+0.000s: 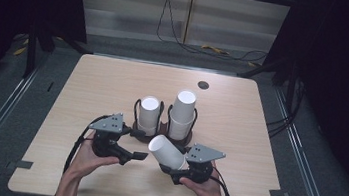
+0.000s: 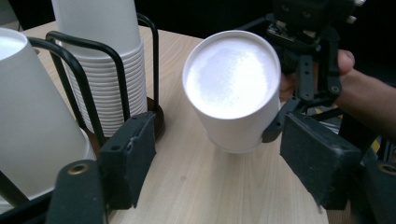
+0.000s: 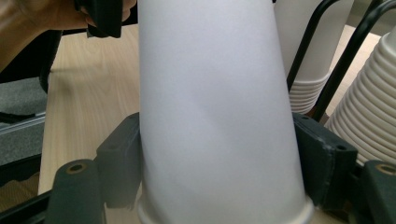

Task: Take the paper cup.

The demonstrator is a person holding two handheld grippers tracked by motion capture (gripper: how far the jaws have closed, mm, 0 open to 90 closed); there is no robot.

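Note:
A single white paper cup (image 1: pixel 168 152) lies tilted above the table, bottom towards the upper left, with my right gripper (image 1: pixel 175 166) shut on it near the rim. In the right gripper view the cup (image 3: pixel 219 116) stands between both pads, which press on its sides. My left gripper (image 1: pixel 137 145) sits just left of the cup, jaws apart. In the left gripper view the cup's bottom (image 2: pixel 233 88) faces the camera beyond the jaws, and neither pad touches it. Behind, two stacks of upside-down cups (image 1: pixel 148 115) (image 1: pixel 182 114) stand in black wire holders.
The wooden table (image 1: pixel 103 84) has a round cable hole (image 1: pixel 203 85) at the back right. The cup stacks (image 2: pixel 112 70) (image 2: pixel 32 116) stand close to the left gripper's left jaw. Cables lie on the floor behind the table.

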